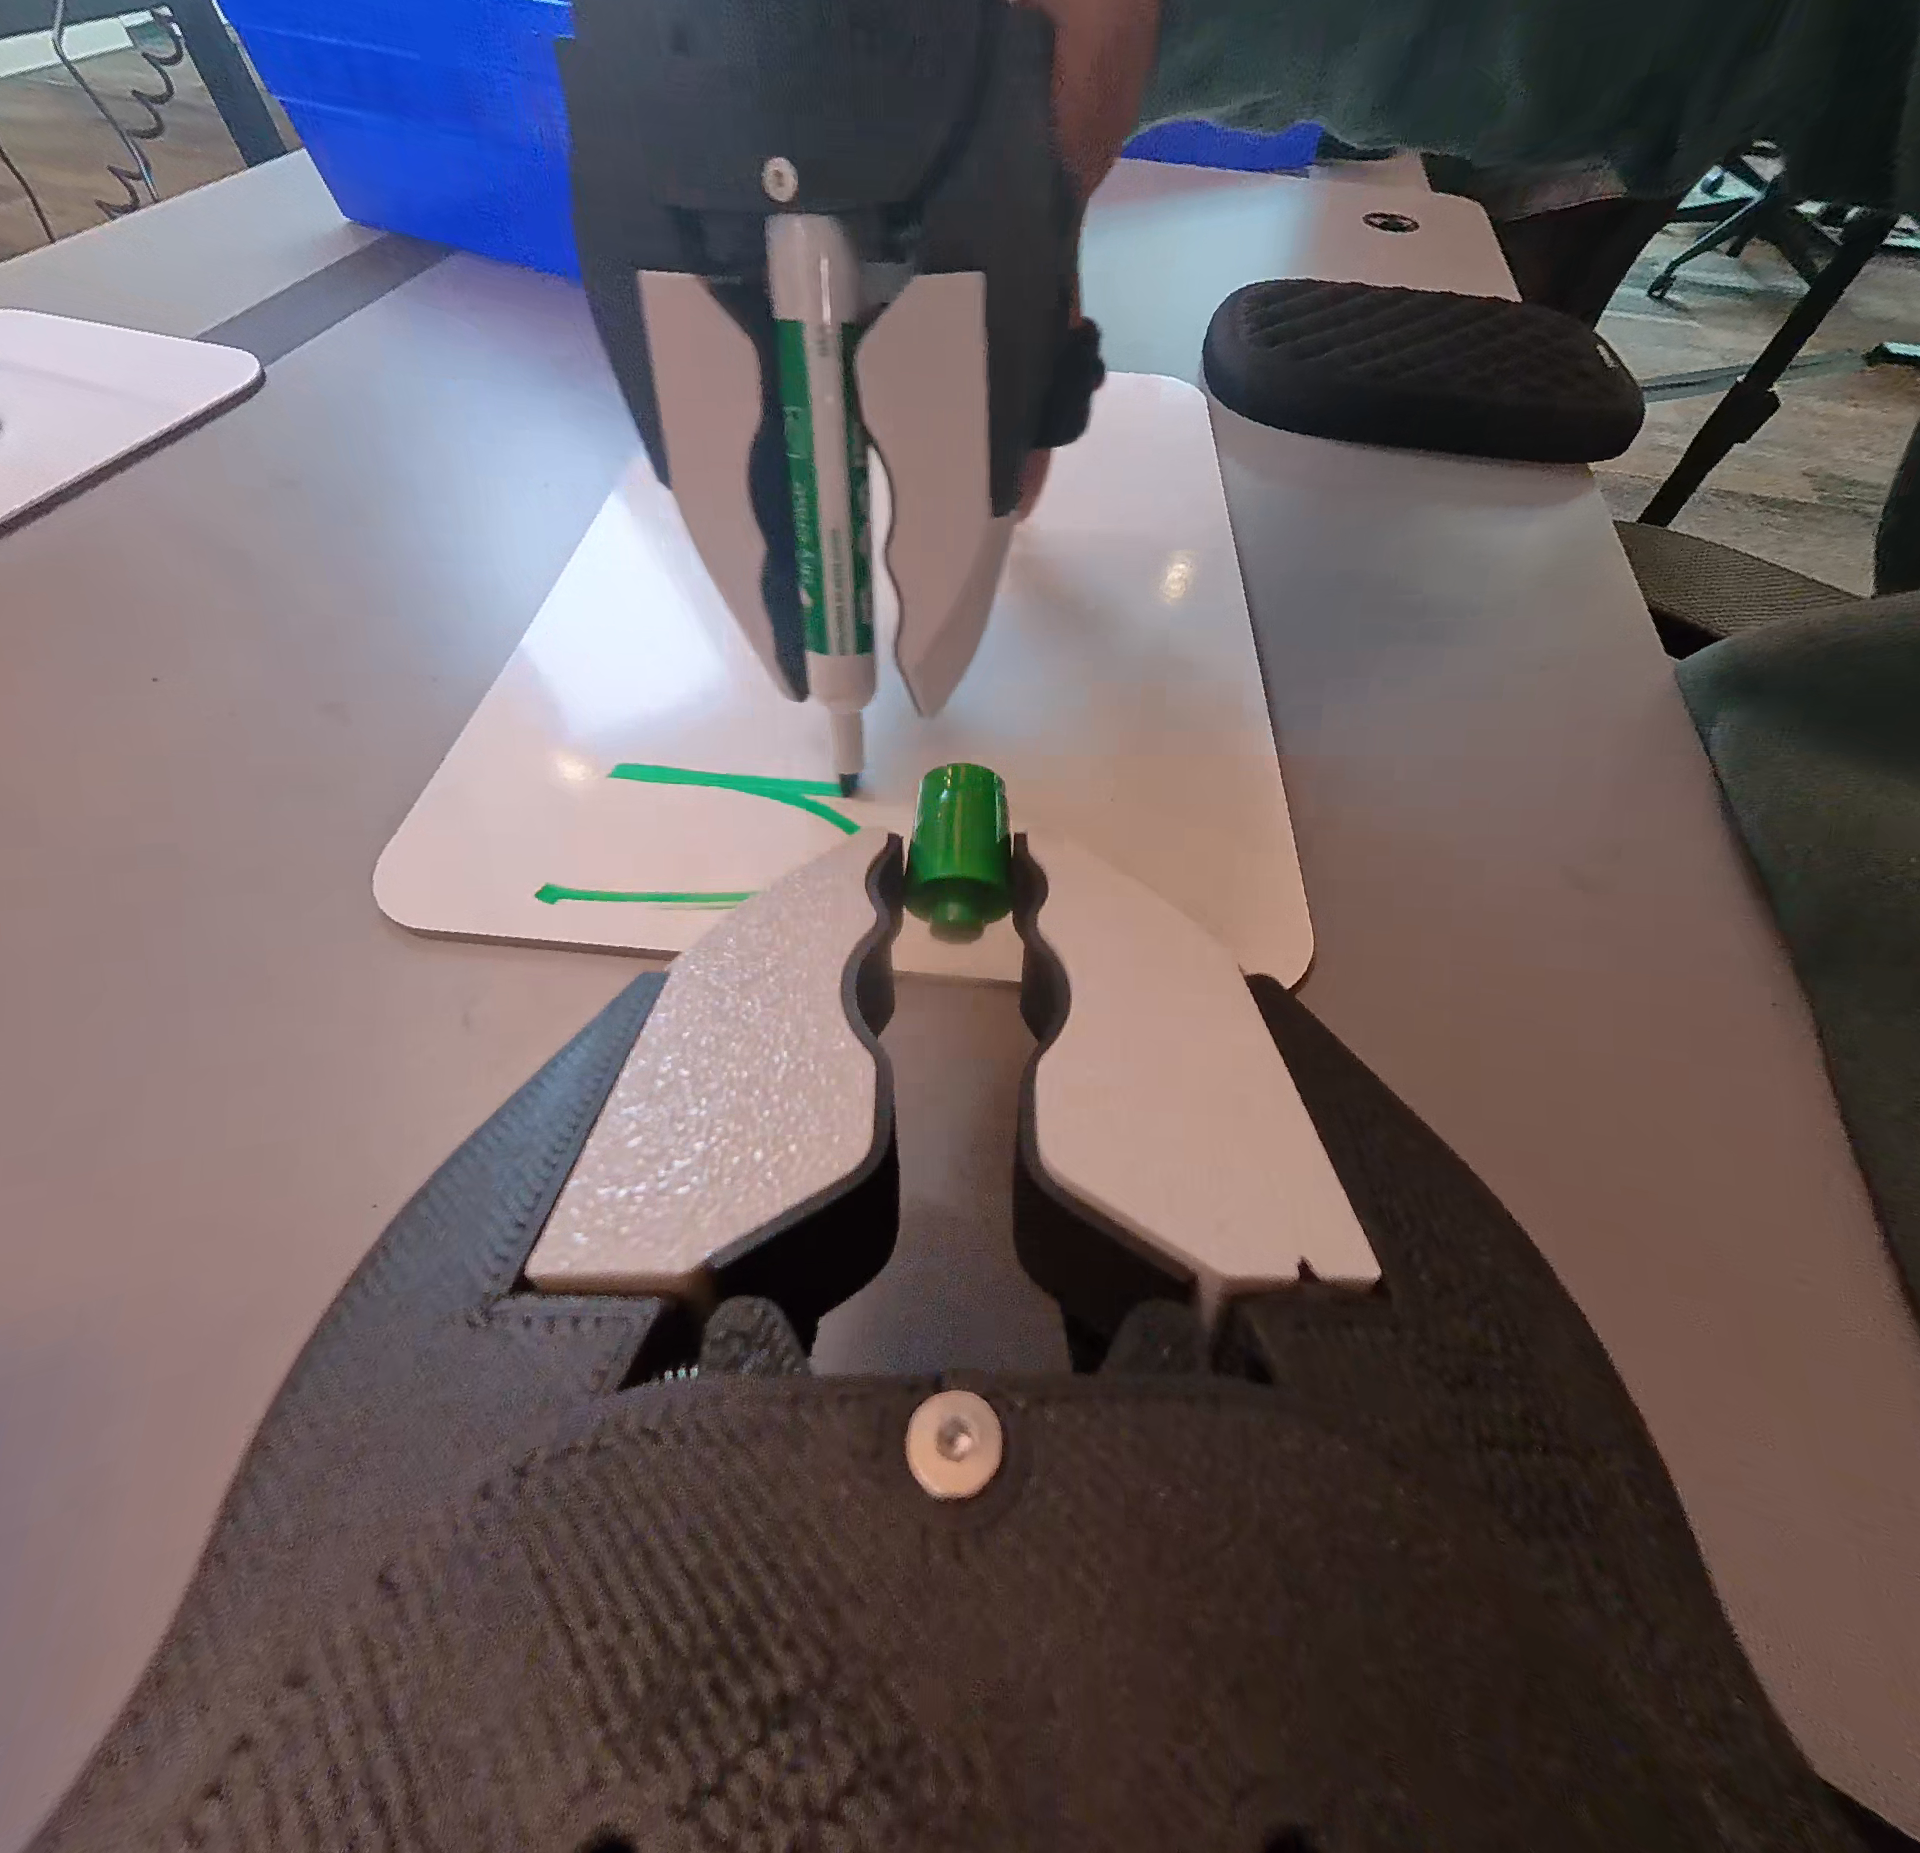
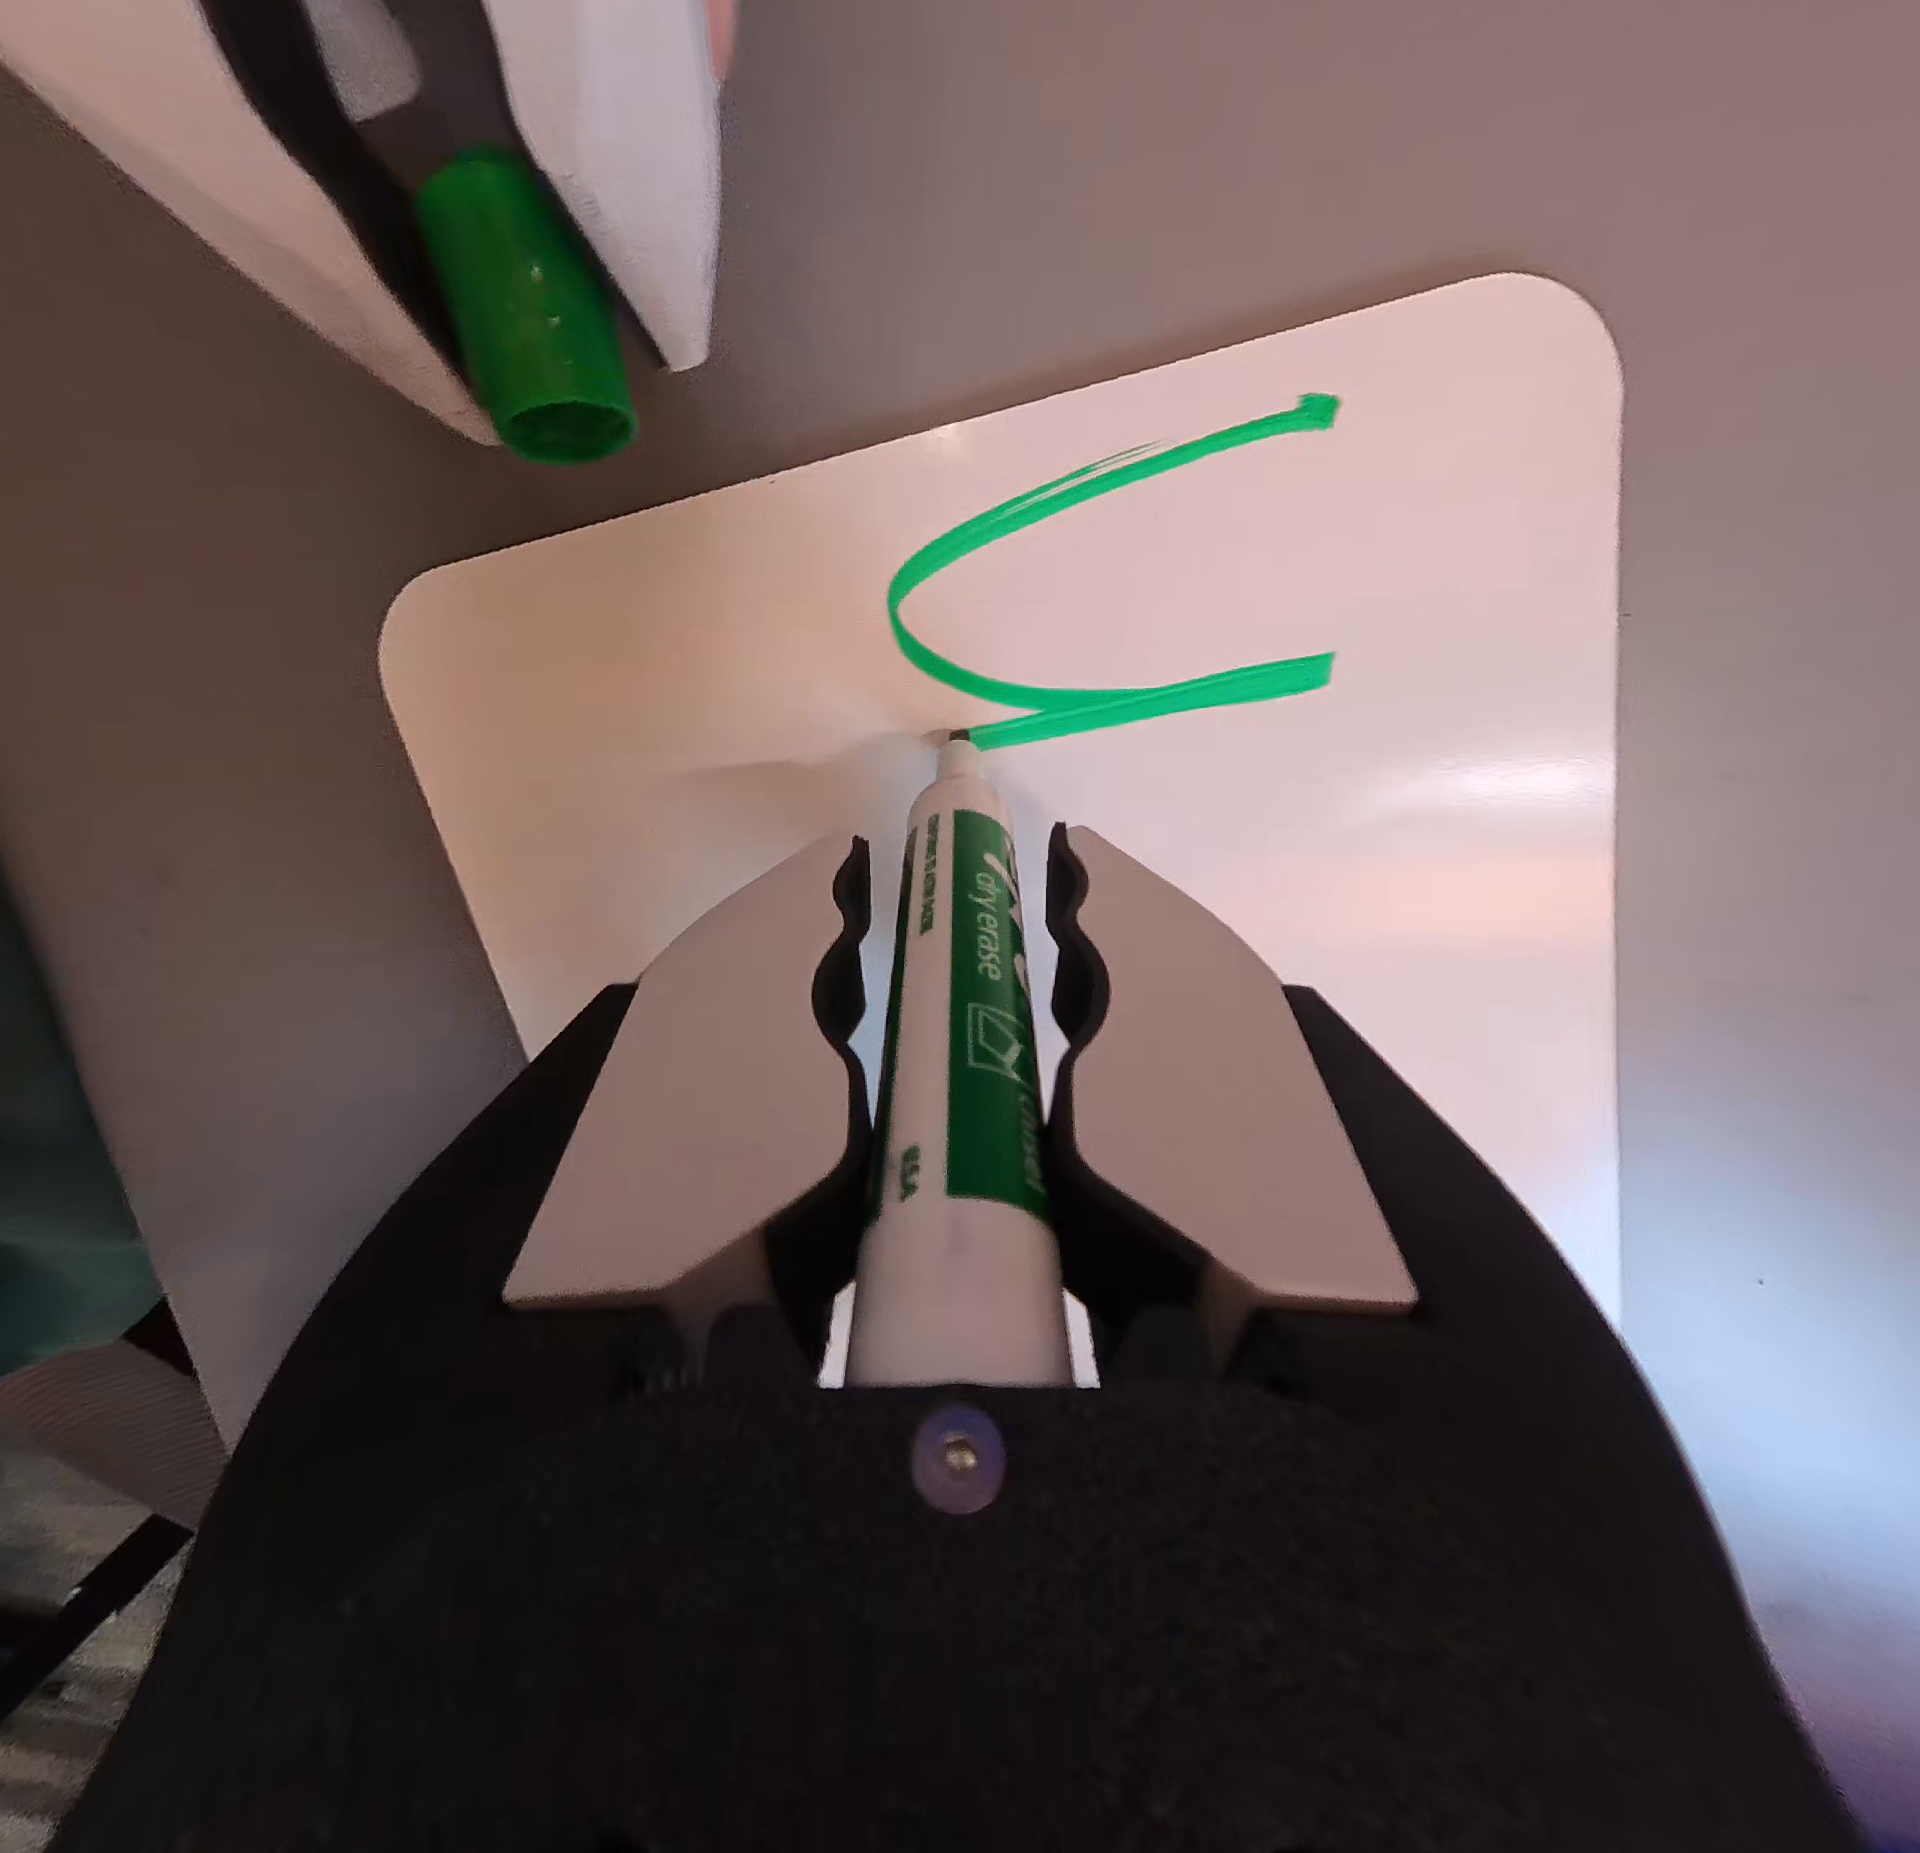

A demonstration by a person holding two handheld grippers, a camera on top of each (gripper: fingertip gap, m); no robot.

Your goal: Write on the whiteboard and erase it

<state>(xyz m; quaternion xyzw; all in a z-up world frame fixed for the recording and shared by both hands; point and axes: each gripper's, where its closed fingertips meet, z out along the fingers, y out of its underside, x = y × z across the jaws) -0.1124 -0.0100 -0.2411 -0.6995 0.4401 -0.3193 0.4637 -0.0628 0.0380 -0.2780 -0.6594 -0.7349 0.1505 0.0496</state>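
Right gripper (image 2: pixel 961 842), fingers clamped on 1 green marker (image 2: pixel 961 1024), long axis running forward to the tip touching the whiteboard (image 2: pixel 644 764) at our green stroke (image 2: pixel 1039 608); left gripper (image 1: pixel 956 847), at the whiteboard's edge, pinches the cap (image 1: pixel 958 835).

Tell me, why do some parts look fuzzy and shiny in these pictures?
Left wrist view: the marker and the right gripper holding it are slightly smeared, likely from motion; ceiling lights glare off the whiteboard; the table edge bends from the wide lens. Right wrist view: the cap in the left gripper is blurred, while the green line stays crisp.
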